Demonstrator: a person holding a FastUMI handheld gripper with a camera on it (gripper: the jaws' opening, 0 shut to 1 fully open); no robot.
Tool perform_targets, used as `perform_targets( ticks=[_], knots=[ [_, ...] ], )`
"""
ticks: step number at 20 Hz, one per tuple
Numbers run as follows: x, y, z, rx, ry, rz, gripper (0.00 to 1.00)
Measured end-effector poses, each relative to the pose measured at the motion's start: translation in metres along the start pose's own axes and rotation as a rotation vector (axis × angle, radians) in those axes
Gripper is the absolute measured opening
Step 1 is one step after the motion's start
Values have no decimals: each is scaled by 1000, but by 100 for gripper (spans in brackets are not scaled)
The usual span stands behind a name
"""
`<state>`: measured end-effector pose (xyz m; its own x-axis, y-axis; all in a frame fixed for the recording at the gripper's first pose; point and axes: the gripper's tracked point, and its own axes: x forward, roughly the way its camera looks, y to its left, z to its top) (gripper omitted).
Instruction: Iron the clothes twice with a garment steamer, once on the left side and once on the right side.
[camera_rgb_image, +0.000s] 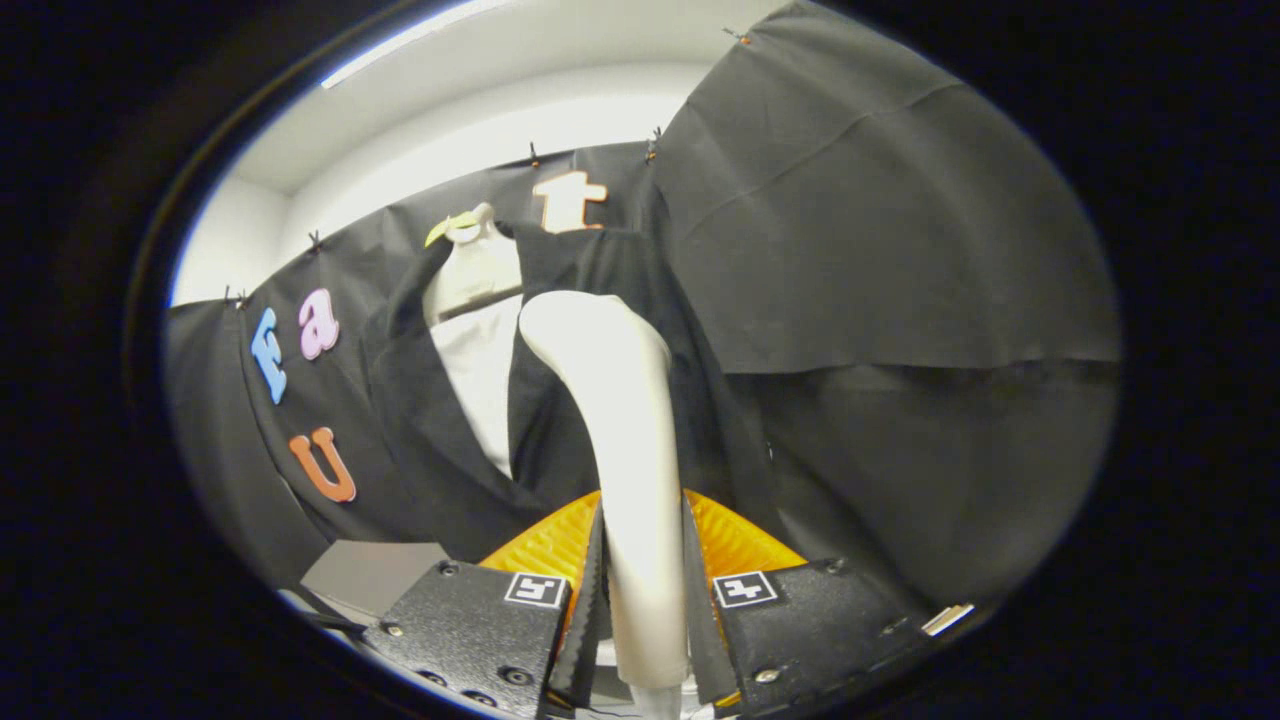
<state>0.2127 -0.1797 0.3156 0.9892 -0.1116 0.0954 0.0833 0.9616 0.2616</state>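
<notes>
Closest to the camera, the gripper (645, 590) has its jaws closed on the garment steamer (625, 440), one finger pressing each side of the pale handle low down, so the handle runs straight up out of the grip. Each finger housing carries a small square black-and-white marker on its top face. From between the fingers the steamer rises upright and then curves over toward the left at its rounded head, which sits against the dark cloth of the clothes (560, 400).

Just beyond the fingers, behind the handle, the clothes hang as a black garment worn open over a white dress form (478, 330). The two dark front panels fall away on either side of a white strip down the middle. The steamer head lies over the panel to the right of that strip, near its inner edge, about level with the chest of the form. I cannot tell whether any steam is coming out.

Down to the left of the fingers, a grey flat surface (370, 570) shows at the foot of the garment.

Farther back, black cloth (880, 250) forms the booth's wall, pinned with small clips along its top edge, and above it a white wall and ceiling (520, 90) with a strip light.
</notes>
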Motion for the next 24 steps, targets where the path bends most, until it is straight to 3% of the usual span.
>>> perform_targets(
  ticks=[6, 11, 24],
  knots=[
    [20, 11, 40, -9, -40, -6, 41],
    [49, 10, 57, -39, -54, -69, 41],
    [69, 17, 38, -120, -15, -136, 40]
  ],
)
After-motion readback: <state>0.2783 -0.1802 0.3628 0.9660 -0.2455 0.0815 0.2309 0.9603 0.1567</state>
